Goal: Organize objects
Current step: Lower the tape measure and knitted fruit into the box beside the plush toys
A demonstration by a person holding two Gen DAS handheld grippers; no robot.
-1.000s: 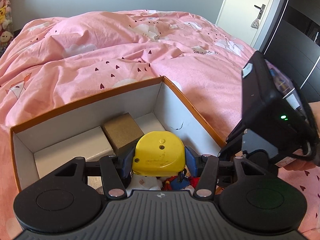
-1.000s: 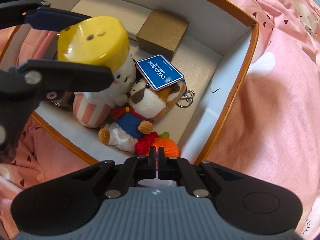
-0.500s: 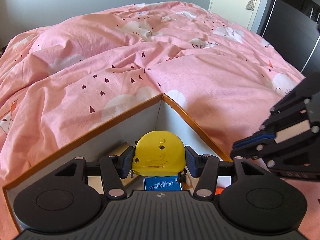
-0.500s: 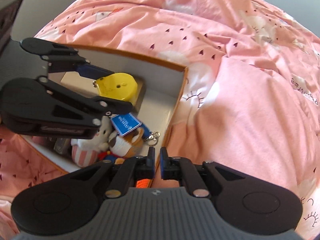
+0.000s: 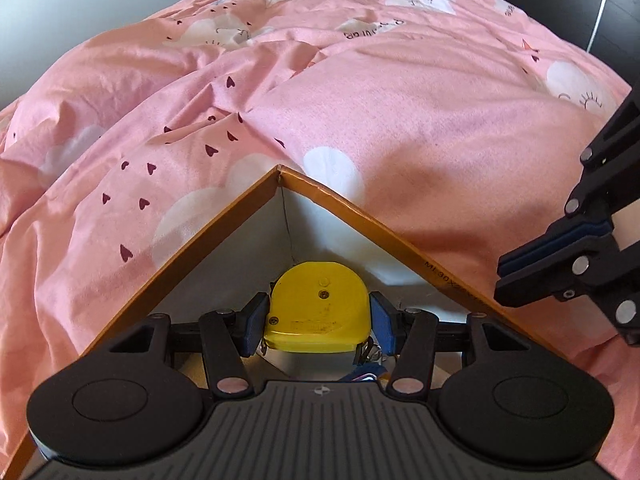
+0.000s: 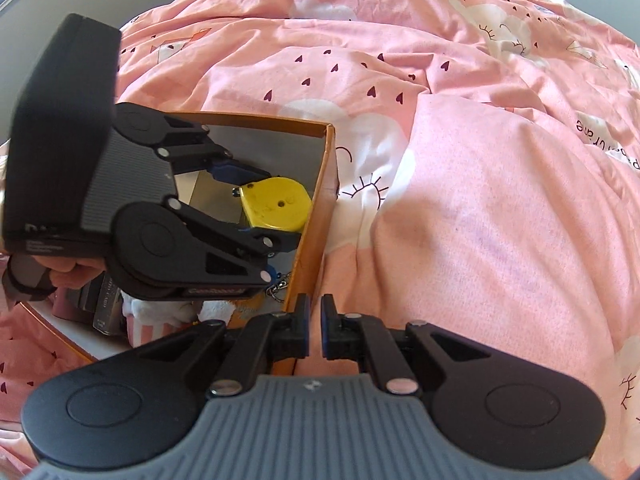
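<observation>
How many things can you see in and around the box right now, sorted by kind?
Grippers: 2, the left gripper shut on the yellow tape measure, and the right gripper nearly closed on nothing.
Tape measures: 1.
Boxes: 1, the orange-rimmed box.
Plush toys: at least 1, a striped plush, mostly hidden.
Bedspreads: 1, the pink bedspread.
Total: 6.

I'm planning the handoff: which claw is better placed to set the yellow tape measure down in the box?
Left: the left claw already grips the yellow tape measure over the box. The right claw sits empty above the bedspread.
</observation>
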